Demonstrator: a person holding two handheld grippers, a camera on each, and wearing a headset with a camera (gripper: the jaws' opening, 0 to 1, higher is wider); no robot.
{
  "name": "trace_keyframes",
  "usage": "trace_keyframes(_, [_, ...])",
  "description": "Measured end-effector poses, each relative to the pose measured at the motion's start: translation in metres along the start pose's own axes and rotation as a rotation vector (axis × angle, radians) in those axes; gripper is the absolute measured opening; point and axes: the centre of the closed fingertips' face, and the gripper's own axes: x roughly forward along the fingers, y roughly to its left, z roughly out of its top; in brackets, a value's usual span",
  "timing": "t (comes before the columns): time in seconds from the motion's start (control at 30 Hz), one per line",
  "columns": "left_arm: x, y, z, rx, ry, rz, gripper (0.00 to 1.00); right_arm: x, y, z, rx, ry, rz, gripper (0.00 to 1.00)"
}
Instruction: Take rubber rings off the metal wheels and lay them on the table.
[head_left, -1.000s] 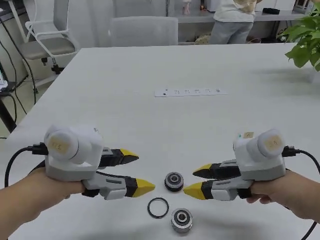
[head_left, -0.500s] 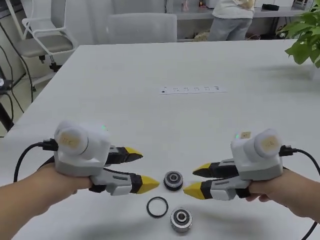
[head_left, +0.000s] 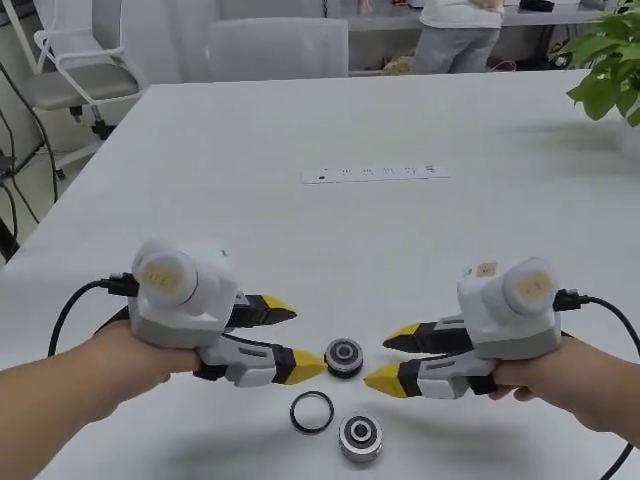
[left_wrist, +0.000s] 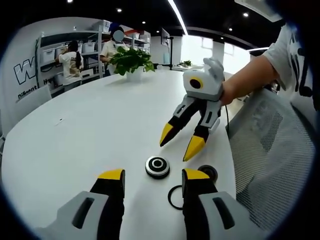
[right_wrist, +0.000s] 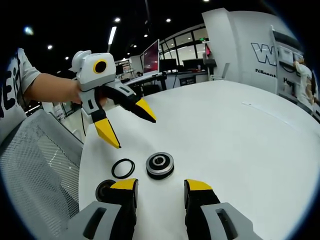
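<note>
While both stand released, left gripper (head_left: 295, 338) and right gripper (head_left: 381, 359) flank a metal wheel (head_left: 344, 357) between their fingertips; one rubber ring (head_left: 312, 411) lies freed just beside; next, likely: clamp wheel, peel its ring

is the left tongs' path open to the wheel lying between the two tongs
Probably yes: the left tongs are open, the wheel lies just off their tips, bare table between.

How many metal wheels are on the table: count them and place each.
2. One metal wheel lies between the left gripper and the right gripper; the other wheel lies nearer the person, right of a loose rubber ring. None seems hidden.
</note>
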Motion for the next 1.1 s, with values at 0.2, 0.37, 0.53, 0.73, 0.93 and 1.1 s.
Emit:
trace_keyframes(0.2, [0.009,-0.003,0.001,0.009,0.011,-0.017,0.40,0.001,0.000,-0.001,-0.001,-0.001,0.003,0.35])
trace_keyframes(0.37, [0.017,-0.006,0.000,0.011,0.024,-0.028,0.38,0.000,0.000,-0.001,-0.001,-0.004,0.003,0.35])
trace_keyframes(0.53, [0.026,-0.010,-0.002,0.027,0.042,-0.041,0.37,0.000,0.000,-0.002,-0.001,-0.005,0.004,0.35])
trace_keyframes(0.73, [0.033,-0.013,-0.004,0.024,0.054,-0.057,0.33,0.001,0.001,-0.003,0.000,-0.006,0.006,0.34])
trace_keyframes(0.93, [0.039,-0.014,-0.005,0.033,0.070,-0.065,0.29,-0.001,0.000,-0.004,0.001,-0.005,0.003,0.34])
trace_keyframes(1.1, [0.042,-0.014,-0.004,0.022,0.069,-0.069,0.22,-0.001,-0.001,-0.004,0.001,-0.006,0.000,0.34])
